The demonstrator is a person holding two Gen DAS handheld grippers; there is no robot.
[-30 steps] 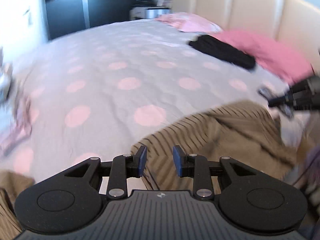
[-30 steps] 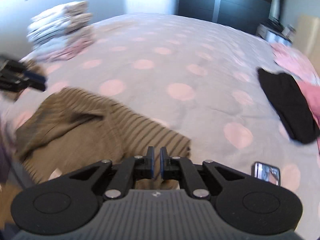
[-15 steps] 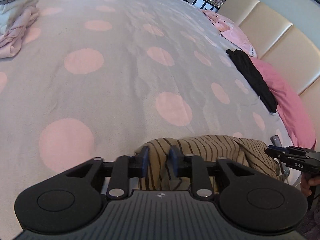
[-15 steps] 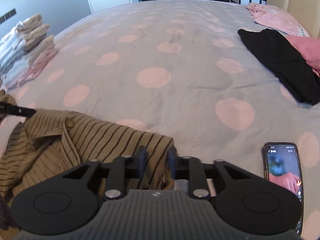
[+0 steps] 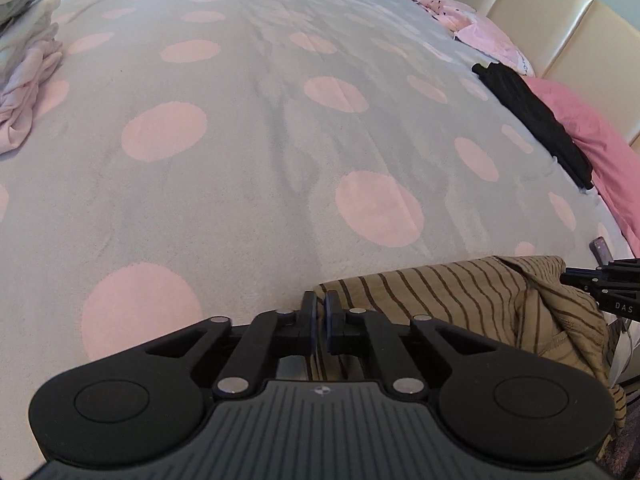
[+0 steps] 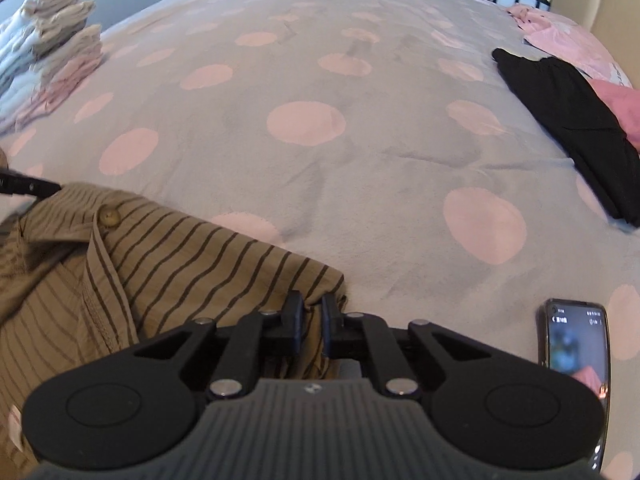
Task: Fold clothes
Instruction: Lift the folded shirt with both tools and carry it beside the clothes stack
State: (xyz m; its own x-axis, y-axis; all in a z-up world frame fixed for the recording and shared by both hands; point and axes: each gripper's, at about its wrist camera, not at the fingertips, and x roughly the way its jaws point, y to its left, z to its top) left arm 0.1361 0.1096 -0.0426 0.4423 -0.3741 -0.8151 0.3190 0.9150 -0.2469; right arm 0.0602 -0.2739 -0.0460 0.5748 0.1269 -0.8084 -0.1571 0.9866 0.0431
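Both pairs of jaws pinch cloth: the left gripper (image 5: pixel 319 305) is clamped on one corner of the tan, dark-striped button shirt (image 6: pixel 192 256), its fingers nearly touching, while the right gripper (image 6: pixel 308 307) holds the opposite corner with a slightly wider gap. That shirt lies bunched at the near edge of the grey bedspread with pink dots (image 5: pixel 248 168) — collar and button facing up. A black smartphone (image 6: pixel 576 340) lies just beside the right gripper. Farther off rest a black garment (image 6: pixel 572 120), a pink pillow (image 5: pixel 592 148) and a stack of folded clothes (image 6: pixel 52 52).
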